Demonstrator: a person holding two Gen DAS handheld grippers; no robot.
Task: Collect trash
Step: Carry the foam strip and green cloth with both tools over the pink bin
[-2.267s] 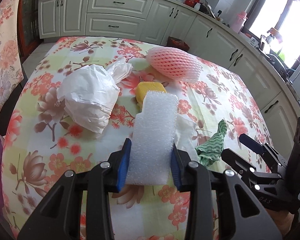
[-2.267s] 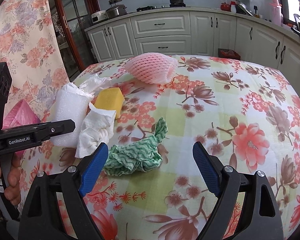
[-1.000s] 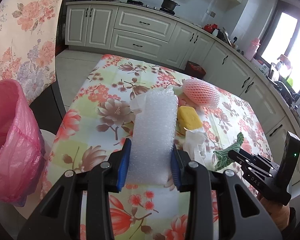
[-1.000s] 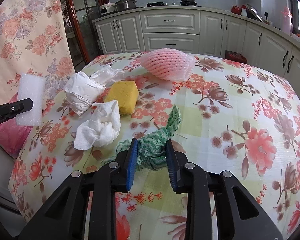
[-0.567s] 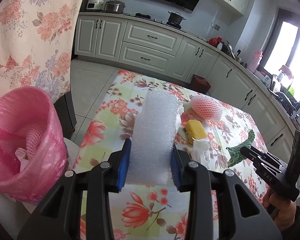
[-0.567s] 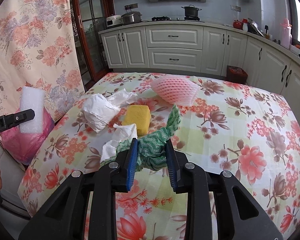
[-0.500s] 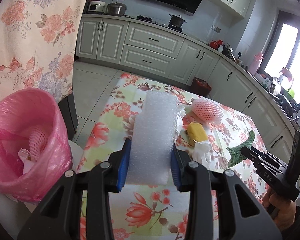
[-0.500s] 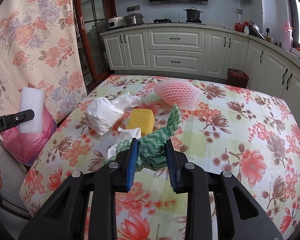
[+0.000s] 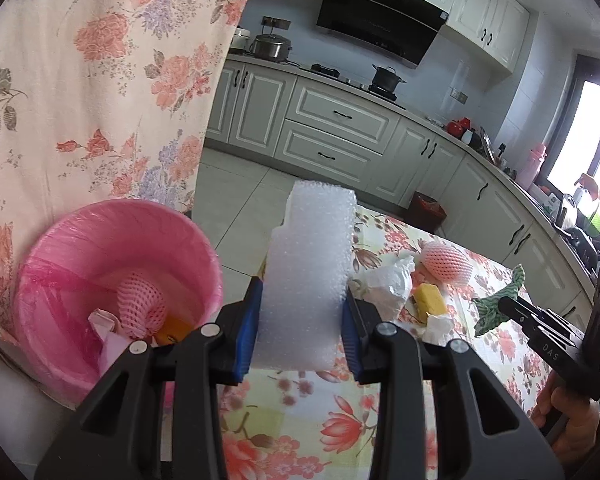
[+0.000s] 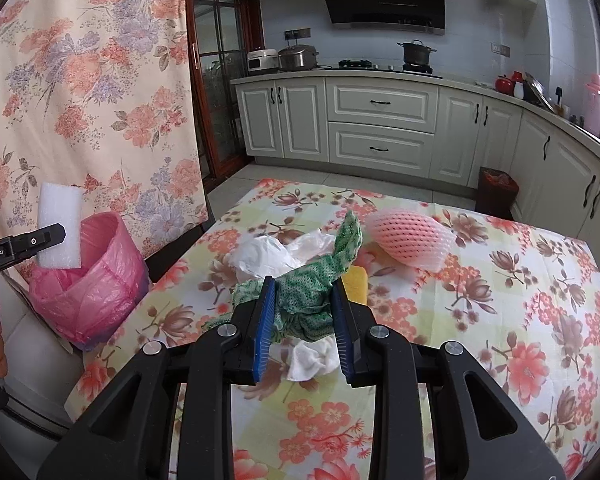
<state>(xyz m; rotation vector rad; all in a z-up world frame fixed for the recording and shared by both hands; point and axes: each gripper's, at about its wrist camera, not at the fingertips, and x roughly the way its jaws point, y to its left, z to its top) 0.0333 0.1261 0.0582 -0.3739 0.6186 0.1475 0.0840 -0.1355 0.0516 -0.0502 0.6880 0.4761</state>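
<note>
left gripper [image 9: 298, 332] gripped white foam [image 9: 308, 280] | right gripper [image 10: 304, 324] gripped green rag [image 10: 312, 300] | both rose off table, foam now near pink bin [image 9: 112, 280] | drop next

I've got the foam block [image 9: 306, 280] off the table now, up in the left gripper [image 9: 300, 334] and carried over to the table edge, right next to the pink bin [image 9: 116, 280]. 2 sec ago it sat on the cloth by the sponge. Bin's inside now shows in left view w/ a pink net and scraps in it. Right gripper [image 10: 305, 326] was wide open over the green rag [image 10: 312, 292]; now it's clamped on it and the rag's lifted clear of the table, above the tissue [image 10: 310, 360].
</note>
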